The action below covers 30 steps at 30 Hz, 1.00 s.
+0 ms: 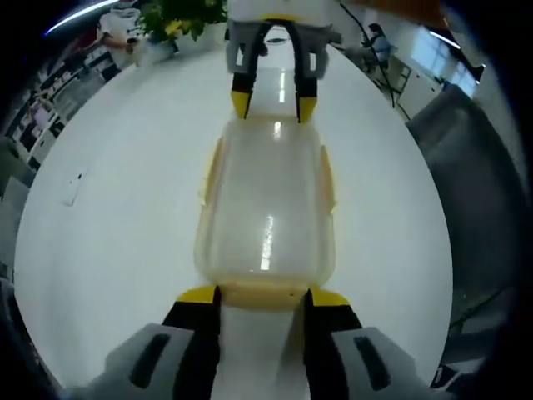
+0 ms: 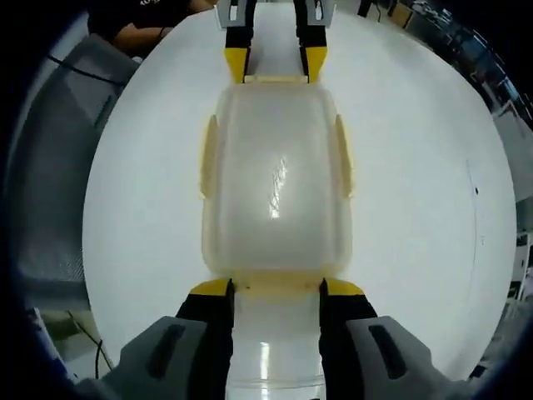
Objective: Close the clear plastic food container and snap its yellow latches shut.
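A clear plastic food container [image 1: 266,200] lies lengthwise on the white table [image 1: 125,217] with its lid on. Pale yellow latches [image 1: 211,171] run along both long sides. My left gripper [image 1: 263,297] is open at the near short end, its yellow tips on either side of the end latch [image 1: 262,292]. At the far end my right gripper [image 1: 273,104] is open and faces it. In the right gripper view the container [image 2: 275,175] shows side latches [image 2: 343,154]; my right gripper [image 2: 277,288] flanks the near end latch [image 2: 275,285], and the left gripper [image 2: 275,62] stands at the far end.
A potted plant [image 1: 179,21] stands at the table's far edge. A grey chair [image 1: 475,175] sits beside the table, also seen as a grey chair [image 2: 50,167]. A person's dark sleeve and hand [image 2: 141,29] rest near the table edge.
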Available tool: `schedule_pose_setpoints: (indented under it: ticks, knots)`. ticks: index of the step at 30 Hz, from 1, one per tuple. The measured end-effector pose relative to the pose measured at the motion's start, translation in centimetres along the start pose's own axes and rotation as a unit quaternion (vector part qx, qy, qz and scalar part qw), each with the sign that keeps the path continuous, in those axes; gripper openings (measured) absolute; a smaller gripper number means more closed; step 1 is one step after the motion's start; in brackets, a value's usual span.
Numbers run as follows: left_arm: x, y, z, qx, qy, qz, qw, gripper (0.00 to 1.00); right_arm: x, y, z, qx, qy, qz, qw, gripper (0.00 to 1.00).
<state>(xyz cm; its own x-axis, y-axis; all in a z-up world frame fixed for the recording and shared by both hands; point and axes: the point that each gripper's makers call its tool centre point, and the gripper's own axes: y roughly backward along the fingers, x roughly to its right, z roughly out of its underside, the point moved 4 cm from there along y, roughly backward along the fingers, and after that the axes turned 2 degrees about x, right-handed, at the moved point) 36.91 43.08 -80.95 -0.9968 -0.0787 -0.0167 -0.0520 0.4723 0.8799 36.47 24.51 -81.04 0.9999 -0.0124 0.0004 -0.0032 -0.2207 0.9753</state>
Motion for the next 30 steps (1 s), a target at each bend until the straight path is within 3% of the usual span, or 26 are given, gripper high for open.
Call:
schedule_pose_setpoints:
  ticks: [6, 9, 12, 16, 21, 25, 30]
  knots:
    - [0.2, 0.2, 0.2, 0.016, 0.003, -0.003, 0.9999, 0.33, 0.0, 0.0, 0.2, -0.003, -0.001, 0.005, 1.0000, 0.37]
    - [0.9, 0.2, 0.0, 0.006, -0.001, -0.012, 0.9999, 0.33, 0.0, 0.4, 0.1, -0.004, 0.037, 0.032, 0.9988, 0.37]
    - [1.1, 0.8, 0.1, -0.015, -0.007, -0.012, 0.9998, 0.33, -0.8, 1.2, -0.4, 0.022, 0.016, 0.013, 0.9995, 0.37]
    - [1.2, 2.7, -0.8, -0.004, 0.008, -0.031, 0.9995, 0.33, -0.3, 3.1, -0.7, 0.033, 0.034, 0.031, 0.9984, 0.37]
    - [2.4, 4.5, -1.9, -0.013, 0.012, -0.044, 0.9989, 0.33, -0.9, 5.0, -1.0, 0.057, 0.044, 0.024, 0.9971, 0.37]
    - [3.5, 5.5, -3.5, -0.012, 0.033, -0.042, 0.9985, 0.33, -1.4, 6.4, -0.3, 0.054, 0.069, 0.036, 0.9955, 0.37]
    - [4.1, 5.8, -5.1, -0.026, 0.036, -0.052, 0.9977, 0.33, -2.1, 8.5, 0.7, 0.074, 0.073, 0.041, 0.9938, 0.37]
